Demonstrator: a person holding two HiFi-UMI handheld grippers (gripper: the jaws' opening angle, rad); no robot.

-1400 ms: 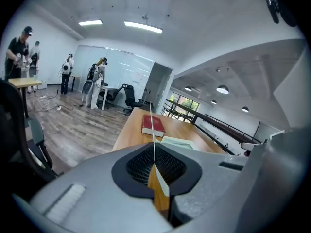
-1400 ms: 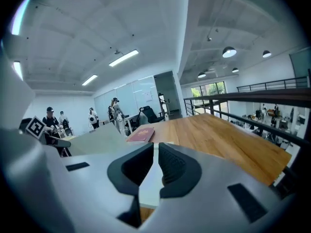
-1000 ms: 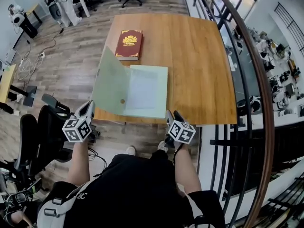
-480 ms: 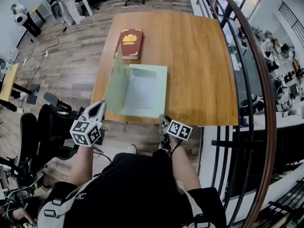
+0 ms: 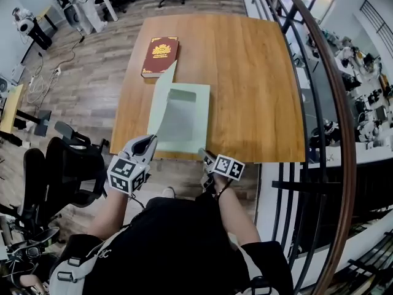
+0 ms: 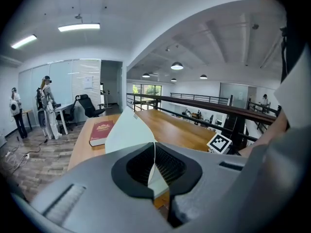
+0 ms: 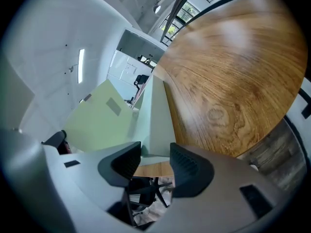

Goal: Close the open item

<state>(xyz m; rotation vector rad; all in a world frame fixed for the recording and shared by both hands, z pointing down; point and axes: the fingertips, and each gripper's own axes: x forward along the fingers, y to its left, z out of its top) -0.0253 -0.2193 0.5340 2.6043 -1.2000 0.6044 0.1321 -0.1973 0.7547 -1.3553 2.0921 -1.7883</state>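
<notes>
A pale green folder (image 5: 182, 120) lies open at the front of the wooden table (image 5: 258, 72). Its front cover (image 5: 161, 97) stands nearly upright over the left side. My left gripper (image 5: 145, 145) is shut on that cover's near edge, and the thin sheet (image 6: 129, 132) runs up from between the pressed jaws. My right gripper (image 5: 206, 157) is open at the folder's near right corner. In the right gripper view the folder's back half (image 7: 158, 125) reaches just into the gap without either pad touching it, and the raised cover (image 7: 97, 125) shows to the left.
A dark red book (image 5: 159, 55) lies on the table just beyond the folder, also visible as the red book (image 6: 101, 131). A black railing (image 5: 319, 103) runs along the table's right side. Black office chairs (image 5: 61, 171) stand at my left by the table's near edge.
The cover has swung up from lying out to the left to nearly upright. My left gripper has carried it rightwards. The right gripper has shifted a little left along the front edge.
</notes>
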